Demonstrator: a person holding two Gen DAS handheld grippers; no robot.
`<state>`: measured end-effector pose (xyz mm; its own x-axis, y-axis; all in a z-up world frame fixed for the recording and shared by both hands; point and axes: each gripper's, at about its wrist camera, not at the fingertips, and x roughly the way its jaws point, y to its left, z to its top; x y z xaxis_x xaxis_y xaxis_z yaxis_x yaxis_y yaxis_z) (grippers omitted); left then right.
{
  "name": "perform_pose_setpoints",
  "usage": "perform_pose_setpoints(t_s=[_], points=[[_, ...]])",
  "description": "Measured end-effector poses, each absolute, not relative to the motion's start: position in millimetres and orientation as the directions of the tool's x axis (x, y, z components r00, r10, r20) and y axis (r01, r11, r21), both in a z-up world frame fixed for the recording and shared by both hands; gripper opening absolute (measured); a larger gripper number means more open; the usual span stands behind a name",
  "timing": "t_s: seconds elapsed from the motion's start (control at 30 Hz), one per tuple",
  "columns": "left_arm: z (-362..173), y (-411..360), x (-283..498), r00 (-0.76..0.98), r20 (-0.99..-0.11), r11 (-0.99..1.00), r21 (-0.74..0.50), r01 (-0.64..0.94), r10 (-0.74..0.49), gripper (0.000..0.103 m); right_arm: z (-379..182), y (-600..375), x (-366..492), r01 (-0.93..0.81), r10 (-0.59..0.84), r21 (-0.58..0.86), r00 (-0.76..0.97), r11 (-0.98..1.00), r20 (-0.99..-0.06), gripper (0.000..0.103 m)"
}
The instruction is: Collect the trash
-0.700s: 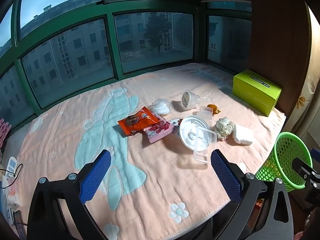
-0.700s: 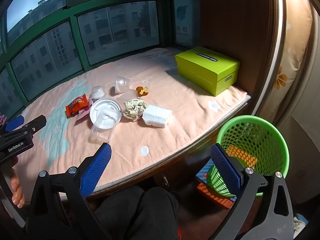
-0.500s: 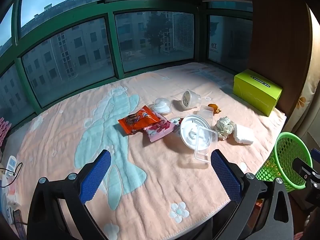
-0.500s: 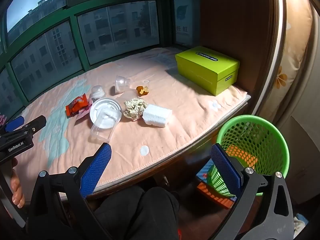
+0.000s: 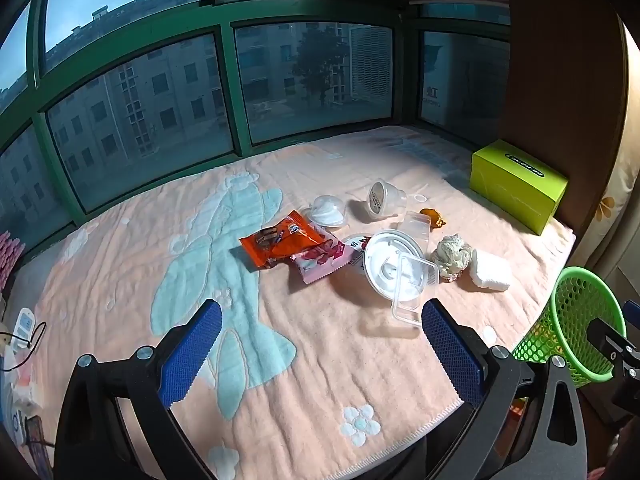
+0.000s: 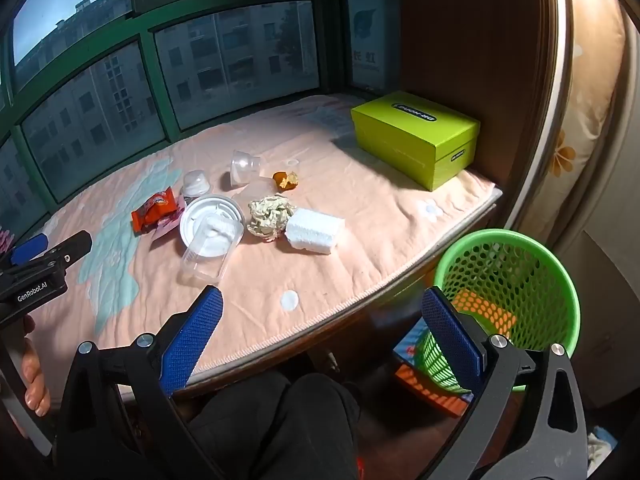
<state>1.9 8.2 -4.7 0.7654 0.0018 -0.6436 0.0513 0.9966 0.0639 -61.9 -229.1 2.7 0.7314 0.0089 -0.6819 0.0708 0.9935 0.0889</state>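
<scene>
We held the left gripper [image 5: 320, 344] over the near edge of the peach blanket [image 5: 360, 360], its blue pads wide apart with nothing between them. The right gripper [image 6: 320, 332] hung off the blanket's front edge, jaws just as wide and empty, with the green mesh basket [image 6: 508, 280] on the floor just beside its right finger.

The trash lay in a loose cluster mid-blanket. An orange snack wrapper [image 5: 280, 242] overlapped a pink one [image 5: 324, 258]. Next to them sat a white round lid [image 5: 394, 266] with a clear plastic tub [image 5: 412, 286] resting on it, tilted. To its right we saw a crumpled wad of pale paper [image 5: 452, 256] touching a white foam block [image 5: 490, 274]. Behind these lay a clear cup [image 5: 384, 198] on its side, a small domed lid [image 5: 328, 210] and an orange peel scrap [image 5: 432, 216]. A lime-green box [image 6: 416, 138] stood well apart by the wooden wall.
</scene>
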Motion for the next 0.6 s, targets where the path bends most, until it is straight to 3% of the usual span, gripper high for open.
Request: perform_pose_setpoints(t_s=[0.6], points=[[-2.3, 9.9, 2.7, 0.767, -0.641, 0.998, 0.058, 0.038, 0.008, 0.097, 0.6, -229.7, -59.9, 0.069, 0.011, 0.09, 0.73, 0.994, -0.683, 0.098]])
